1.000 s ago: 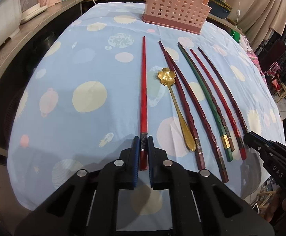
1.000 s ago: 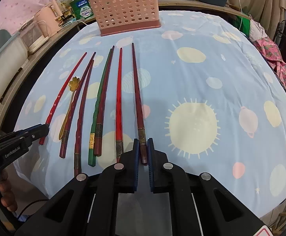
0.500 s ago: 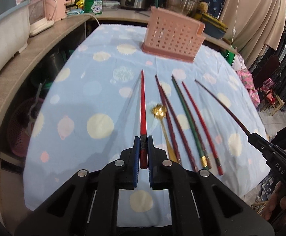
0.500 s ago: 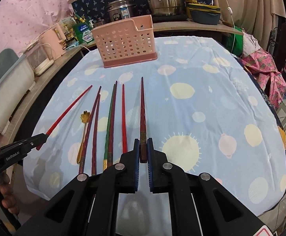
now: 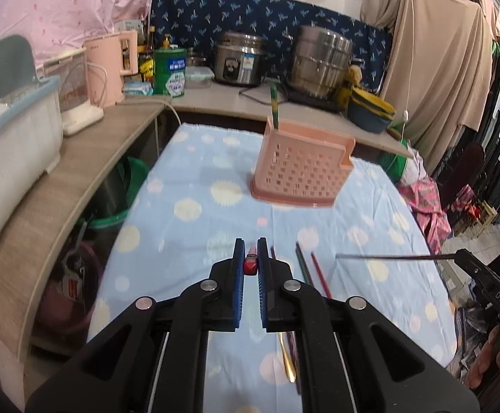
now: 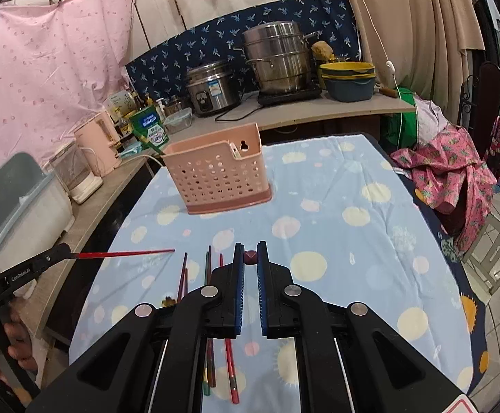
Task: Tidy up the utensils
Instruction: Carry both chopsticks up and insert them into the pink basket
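Left hand-held gripper [image 5: 250, 265] clamps red chopstick [image 6: 126, 254]; right hand-held gripper [image 6: 249, 261] clamps dark maroon chopstick [image 5: 394, 257]. Both above desk [image 6: 336, 213], pink basket [image 6: 219, 179] beyond.

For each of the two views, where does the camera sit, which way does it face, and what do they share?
Left wrist: sits on the left gripper, faces the pink utensil basket across the blue tablecloth; its fingers clamp a red chopstick; the right gripper shows at the edge.
Right wrist: sits on the right gripper, same heading; its fingers clamp a dark chopstick; a hand shows at left.
Shared: basket, tablecloth, loose chopsticks.
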